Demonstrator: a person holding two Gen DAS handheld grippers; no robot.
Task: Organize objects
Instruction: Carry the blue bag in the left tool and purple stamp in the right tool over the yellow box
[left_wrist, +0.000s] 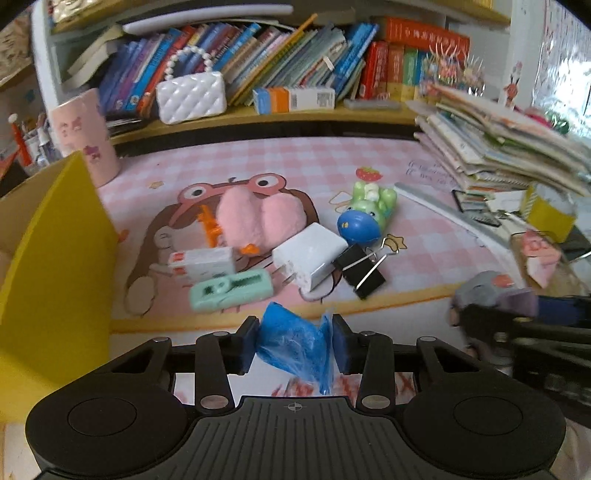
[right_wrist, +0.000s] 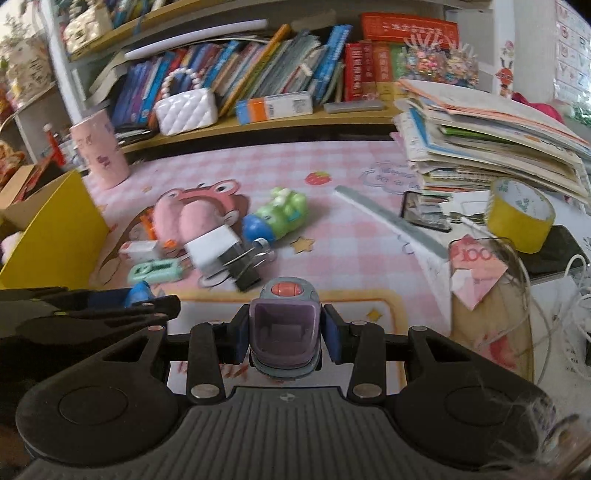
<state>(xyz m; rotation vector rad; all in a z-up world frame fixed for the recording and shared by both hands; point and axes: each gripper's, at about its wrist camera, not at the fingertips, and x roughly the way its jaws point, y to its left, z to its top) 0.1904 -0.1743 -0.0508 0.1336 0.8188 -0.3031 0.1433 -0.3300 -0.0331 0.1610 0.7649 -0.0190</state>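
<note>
My left gripper (left_wrist: 294, 330) is shut on a crumpled blue plastic bag (left_wrist: 295, 350), with both pads pressing its sides above the pink checked mat's (left_wrist: 295, 162) front edge. My right gripper (right_wrist: 285, 319) is shut on a small grey and purple toy car (right_wrist: 283, 332) with an orange button on top. In the left wrist view that toy car (left_wrist: 487, 288) shows blurred at the right. On the mat lie a pink plush (left_wrist: 255, 221), a white charger (left_wrist: 308, 254), a black binder clip (left_wrist: 360, 269), a mint green case (left_wrist: 231, 290) and a green and blue toy (left_wrist: 365, 212).
An open yellow box (left_wrist: 55, 240) stands at the left, with a pink cup (left_wrist: 86, 136) behind it. At the right are a stack of books (right_wrist: 491, 136), a yellow tape roll (right_wrist: 519, 214) and a ruler (right_wrist: 391, 221). A bookshelf with a white purse (left_wrist: 190, 96) runs along the back.
</note>
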